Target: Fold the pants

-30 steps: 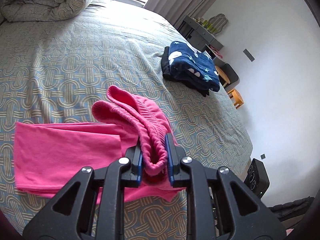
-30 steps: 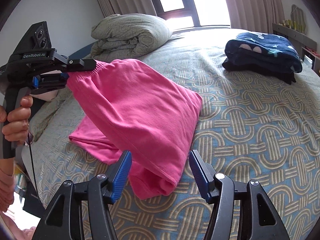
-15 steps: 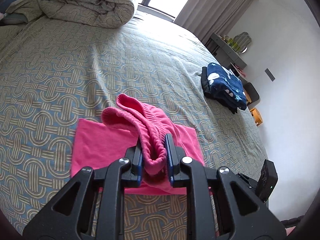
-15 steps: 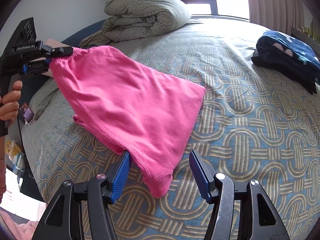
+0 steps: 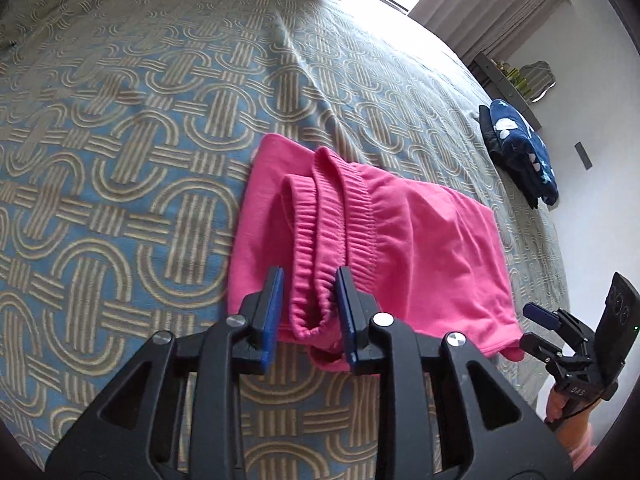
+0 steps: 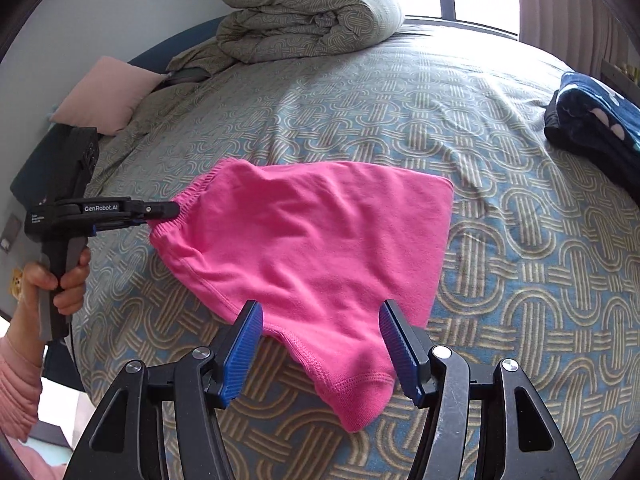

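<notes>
Over the last second the left gripper (image 5: 308, 312) has carried the waistband across and down, so the pants (image 6: 320, 240) now lie as a compact doubled stack on the bed (image 6: 520, 240) rather than hanging draped from a raised hand. The fold looks nearly made: the top layer covers the lower one, with only the crotch corner sticking out toward the bed's edge. The left fingers have also eased apart a little; the bunched waistband (image 5: 332, 216) sits between them, touching the right pad, with a gap at the left, so the grip seems to be letting go.

The left gripper is held low and level at the stack's end. The right gripper (image 6: 320, 344) hovers with fingers wide, straddling the crotch corner without touching it, holding nothing.
</notes>
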Motion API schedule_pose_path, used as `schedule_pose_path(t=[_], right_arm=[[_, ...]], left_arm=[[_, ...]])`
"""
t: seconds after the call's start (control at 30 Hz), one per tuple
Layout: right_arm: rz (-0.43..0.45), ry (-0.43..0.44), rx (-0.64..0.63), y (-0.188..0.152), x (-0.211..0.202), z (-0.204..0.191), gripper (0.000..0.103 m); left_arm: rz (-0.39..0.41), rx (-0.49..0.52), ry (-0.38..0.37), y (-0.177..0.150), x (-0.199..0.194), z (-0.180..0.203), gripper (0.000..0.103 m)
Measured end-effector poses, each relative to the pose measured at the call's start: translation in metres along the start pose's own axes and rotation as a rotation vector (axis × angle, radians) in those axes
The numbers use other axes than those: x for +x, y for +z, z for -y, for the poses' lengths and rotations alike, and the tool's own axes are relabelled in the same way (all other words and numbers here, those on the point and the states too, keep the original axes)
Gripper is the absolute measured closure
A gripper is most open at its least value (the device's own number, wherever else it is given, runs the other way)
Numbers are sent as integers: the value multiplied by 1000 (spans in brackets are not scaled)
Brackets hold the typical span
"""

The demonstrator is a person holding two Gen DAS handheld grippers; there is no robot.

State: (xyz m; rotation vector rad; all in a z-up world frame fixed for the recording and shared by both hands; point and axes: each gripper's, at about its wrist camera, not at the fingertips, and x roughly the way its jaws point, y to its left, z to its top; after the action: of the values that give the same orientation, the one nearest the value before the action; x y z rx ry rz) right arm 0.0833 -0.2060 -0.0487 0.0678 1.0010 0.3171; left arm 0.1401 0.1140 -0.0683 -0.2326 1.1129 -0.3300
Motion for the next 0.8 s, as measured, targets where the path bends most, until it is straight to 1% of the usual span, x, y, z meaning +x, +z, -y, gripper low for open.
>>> schedule_pose_path(t=[0.03,0.1,0.17,0.23,0.3,0.33,0.37,0.4,0.47,0.53,0.57,0.6,0.63,0.7,0.73,0.8], right_arm=[[-10,0,-8,0,2,-2,41],[-28,-24,-19,-2,6,0,41],[-42,-43,-10,-6,9,1,41],[-60,-41,17,-10,13,4,41],[-70,-49,30,-13,15,5,41],[-71,-55,31,-15,16,4,41],[-70,-60,29,-15,15,3,41],[-68,-66,26,-16,15,2,41],[-65,-70,23,-16,14,-1,41],[-62,-66,26,-16,12,-2,41],[-59,-65,28,-17,12,-2,41],[-57,-63,30,-17,12,-2,41],[-53,-60,33,-17,11,-2,41],[-47,-54,37,-18,9,-2,41],[-47,-51,38,-18,8,-1,41],[-47,-47,37,-18,8,0,41]], left_arm=[[9,-9,3,1,-3,-3,71],[32,-32,1,2,-11,-9,71],[60,-22,-8,2,-21,-7,71],[72,3,-57,2,-27,1,71],[62,46,-112,2,-28,16,71],[54,70,-127,2,-26,24,70],[44,93,-127,2,-20,33,69],[26,116,-111,2,-12,40,68],[-23,146,-54,1,11,46,68],[-72,143,18,-2,32,39,68],[-76,136,22,-4,35,36,69],[-57,133,12,-6,32,35,69],[-56,132,8,-6,27,35,69],[-60,131,6,-8,21,33,67],[-64,128,-4,-9,18,31,66],[-81,116,-36,-9,19,26,61]])
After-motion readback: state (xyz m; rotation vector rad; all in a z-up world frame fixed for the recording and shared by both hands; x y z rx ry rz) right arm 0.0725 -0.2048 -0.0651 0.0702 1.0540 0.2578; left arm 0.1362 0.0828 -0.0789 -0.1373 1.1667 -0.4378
